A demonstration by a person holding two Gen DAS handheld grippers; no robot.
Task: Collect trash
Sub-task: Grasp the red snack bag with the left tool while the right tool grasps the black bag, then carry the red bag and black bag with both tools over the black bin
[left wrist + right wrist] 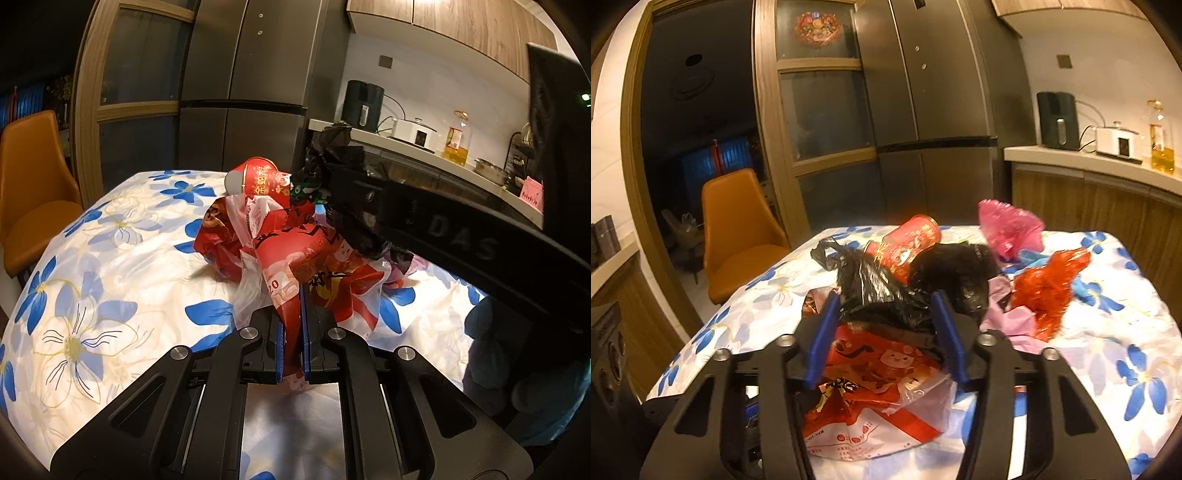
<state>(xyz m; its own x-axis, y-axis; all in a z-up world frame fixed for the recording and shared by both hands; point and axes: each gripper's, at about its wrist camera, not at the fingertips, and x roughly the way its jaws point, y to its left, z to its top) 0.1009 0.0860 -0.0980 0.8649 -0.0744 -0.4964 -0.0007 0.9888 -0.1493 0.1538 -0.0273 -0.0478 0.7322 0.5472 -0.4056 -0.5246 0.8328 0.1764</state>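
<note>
Floral tablecloth [110,266] carries the litter: left gripper [293,332] is clamped on the red plastic bag [295,258] (limp, light, slippery), right gripper [886,325] half-open around the black bag [879,291], best pinched by a bunched fold.

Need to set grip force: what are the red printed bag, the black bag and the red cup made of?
Red printed bag: thin glossy plastic film, crinkled, with translucent white patches. Black bag: thin shiny plastic film, creased with glints. Red cup: probably coated paper, a smooth printed wall holding its shape; could be thin plastic.
</note>
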